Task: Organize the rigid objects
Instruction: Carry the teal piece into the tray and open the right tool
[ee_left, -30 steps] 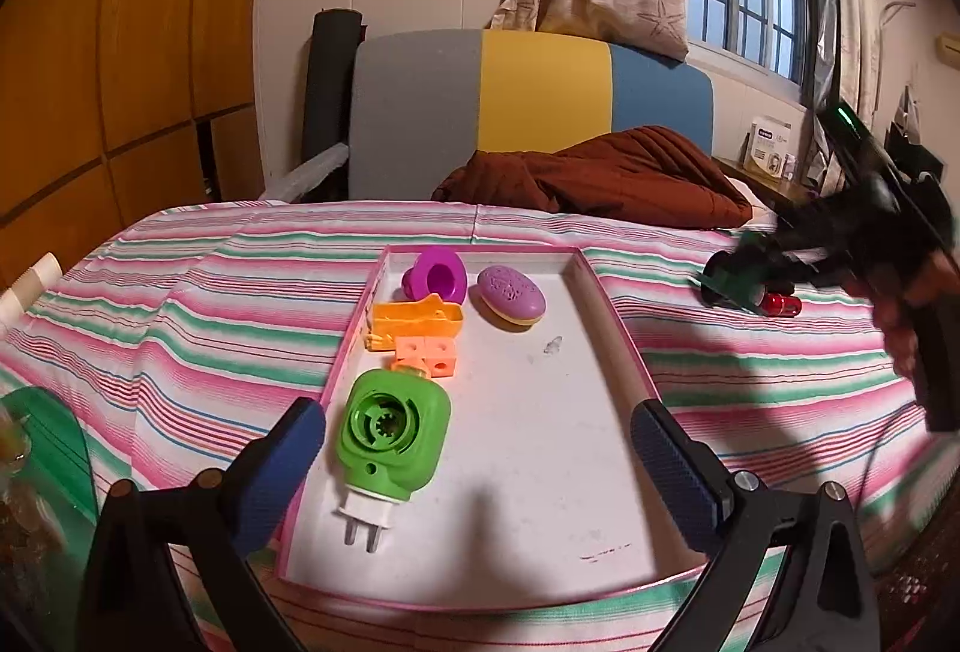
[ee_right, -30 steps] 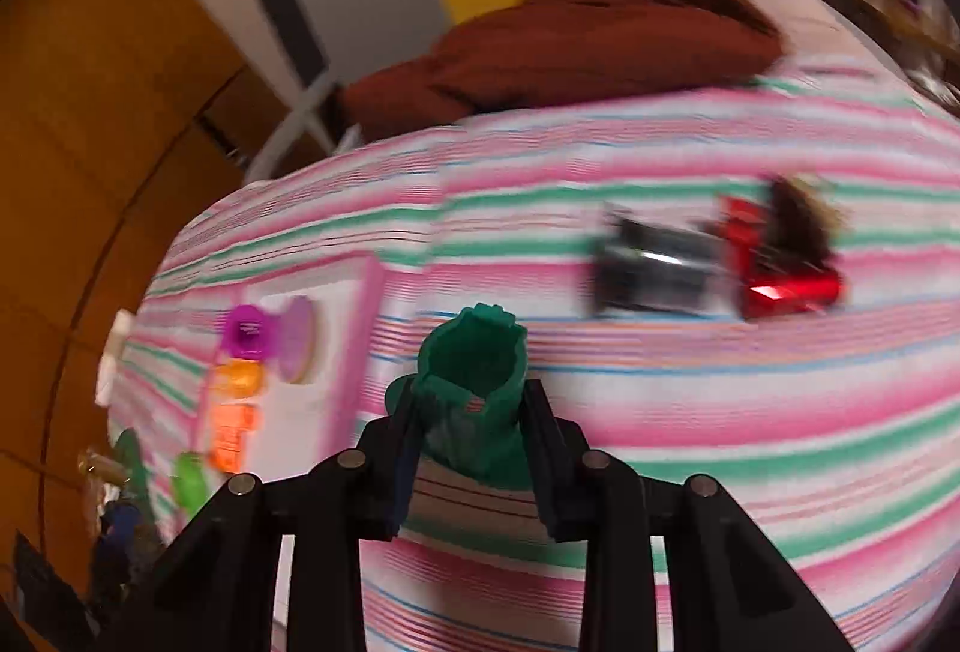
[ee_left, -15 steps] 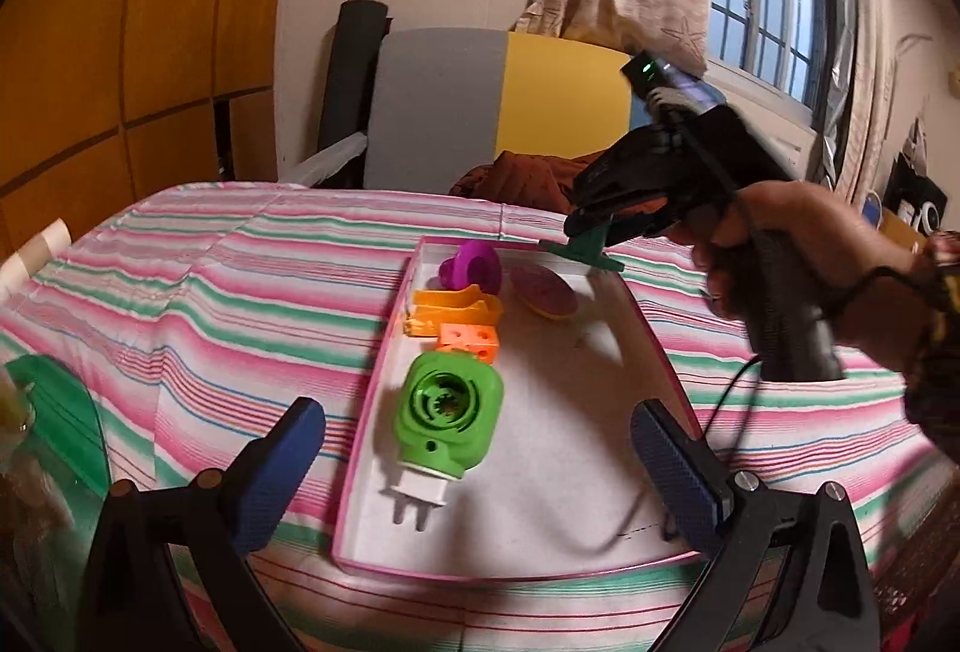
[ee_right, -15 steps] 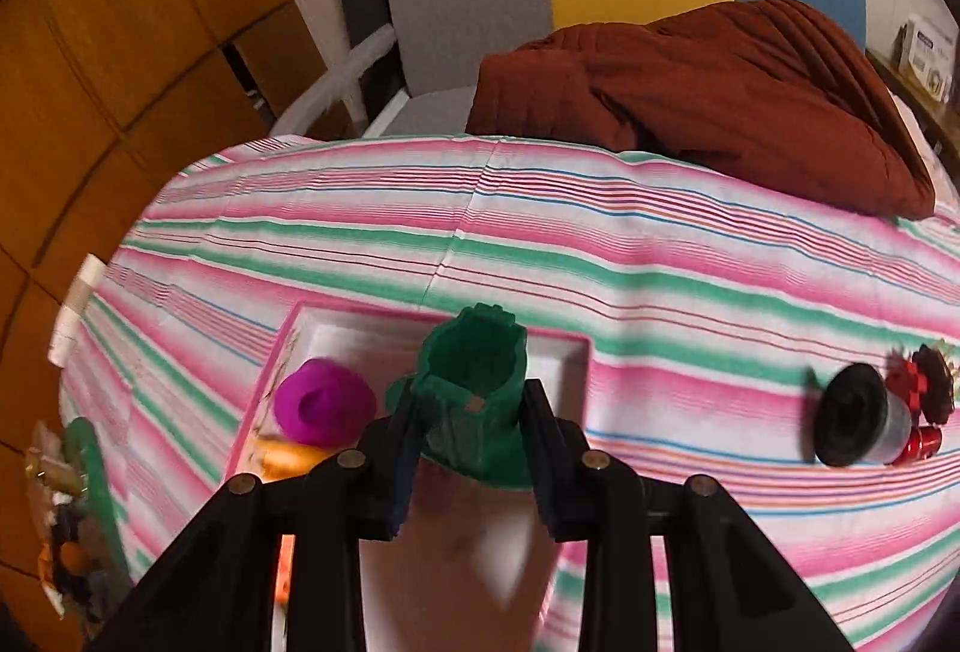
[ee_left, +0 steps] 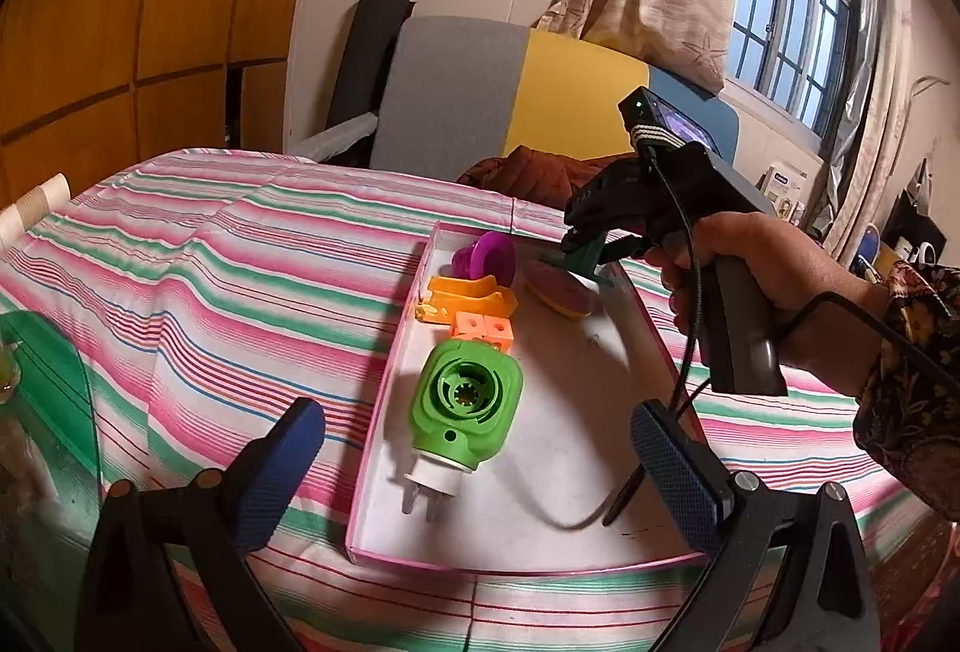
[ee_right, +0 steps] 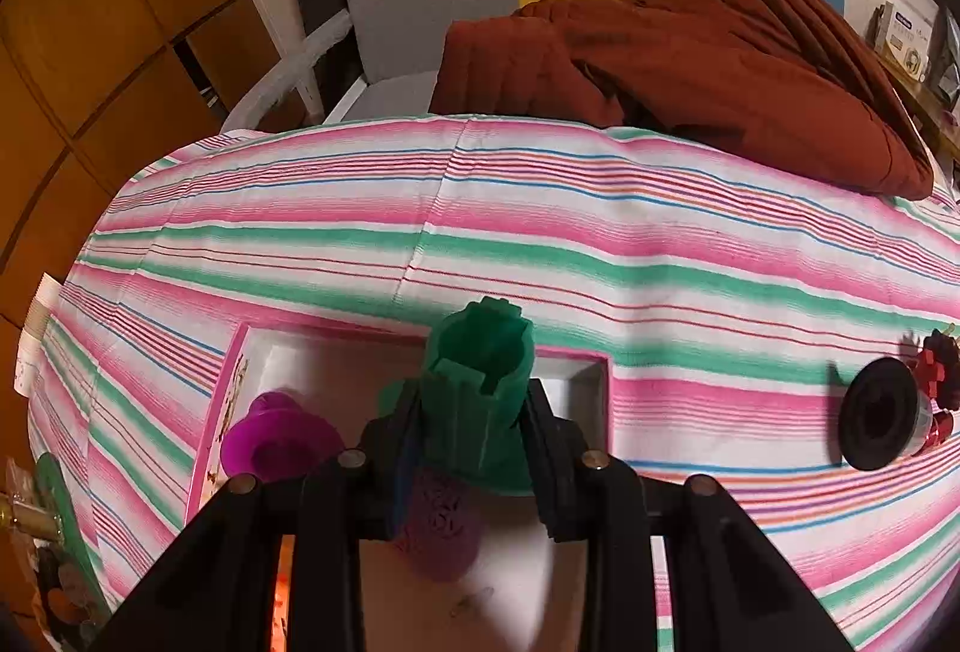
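Note:
My right gripper [ee_right: 471, 415] is shut on a dark green plastic part [ee_right: 480, 382] and holds it low over the far right corner of the white, pink-rimmed tray [ee_left: 654, 346], above a purple oval piece [ee_right: 441, 532]. In the left wrist view the right gripper [ee_left: 591, 253] with the green part [ee_left: 585, 262] hangs over the tray's far end. The tray holds a purple spool [ee_left: 486, 259], an orange piece [ee_left: 471, 298], an orange cube block [ee_left: 483, 331] and a light green plug device [ee_left: 465, 400]. My left gripper [ee_left: 474, 463] is open and empty before the tray's near end.
A black-capped cylinder [ee_right: 879, 415] and a red toy [ee_right: 936, 379] lie on the striped cloth right of the tray. A brown jacket [ee_right: 690, 57] lies on the chair beyond the table. A green glass edge [ee_left: 48, 376] sits at the left.
My right gripper has carried the green part leftward from the cloth to the tray's far right corner and lowered it. The left gripper has drifted a little left, still open.

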Available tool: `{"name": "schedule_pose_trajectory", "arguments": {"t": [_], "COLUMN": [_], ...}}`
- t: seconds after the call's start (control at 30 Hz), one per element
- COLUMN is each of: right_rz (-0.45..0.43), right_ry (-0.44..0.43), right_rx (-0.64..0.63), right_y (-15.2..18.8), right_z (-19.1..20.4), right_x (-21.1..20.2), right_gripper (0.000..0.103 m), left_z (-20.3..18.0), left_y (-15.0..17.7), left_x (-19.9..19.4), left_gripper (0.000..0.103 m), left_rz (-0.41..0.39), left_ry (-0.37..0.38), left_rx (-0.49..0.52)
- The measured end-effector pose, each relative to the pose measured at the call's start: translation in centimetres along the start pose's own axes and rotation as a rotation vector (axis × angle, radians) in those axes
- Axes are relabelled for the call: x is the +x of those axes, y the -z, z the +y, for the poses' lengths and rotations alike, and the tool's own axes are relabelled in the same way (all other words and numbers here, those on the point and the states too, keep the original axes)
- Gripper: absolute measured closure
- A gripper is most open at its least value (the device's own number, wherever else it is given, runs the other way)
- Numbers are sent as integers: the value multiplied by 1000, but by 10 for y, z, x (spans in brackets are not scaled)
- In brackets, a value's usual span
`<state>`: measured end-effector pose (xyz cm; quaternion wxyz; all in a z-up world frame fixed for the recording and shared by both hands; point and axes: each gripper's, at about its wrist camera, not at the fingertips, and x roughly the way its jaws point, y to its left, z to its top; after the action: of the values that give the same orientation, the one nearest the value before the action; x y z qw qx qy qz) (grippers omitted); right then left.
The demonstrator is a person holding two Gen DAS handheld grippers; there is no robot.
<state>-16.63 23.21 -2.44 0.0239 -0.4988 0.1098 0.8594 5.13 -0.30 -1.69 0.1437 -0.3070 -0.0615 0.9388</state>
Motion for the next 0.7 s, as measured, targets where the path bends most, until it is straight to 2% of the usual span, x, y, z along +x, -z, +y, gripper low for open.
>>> {"name": "schedule_pose_trajectory", "arguments": {"t": [0.23,0.3,0.47,0.63,0.7], "right_rz": [18,-6,-71,-35,-17], "right_ry": [-86,-51,108,156,108], "right_rx": [64,58,6,19,41], "right_y": [1,0,1,-1,4], "right_z": [-6,-4,5,7,6], "right_x": [-2,-5,-6,7,12], "right_gripper": [72,72,72,72,72], "left_z": [-6,-6,-3,-2,0], "left_y": [1,1,0,1,0], "left_x": [0,-2,-2,-2,-2], "left_gripper": [0,0,0,0,0], "left_rz": [3,-4,-2,-3,-3], "left_ry": [3,-3,0,-3,-2], "left_rx": [15,18,6,6,4]}}
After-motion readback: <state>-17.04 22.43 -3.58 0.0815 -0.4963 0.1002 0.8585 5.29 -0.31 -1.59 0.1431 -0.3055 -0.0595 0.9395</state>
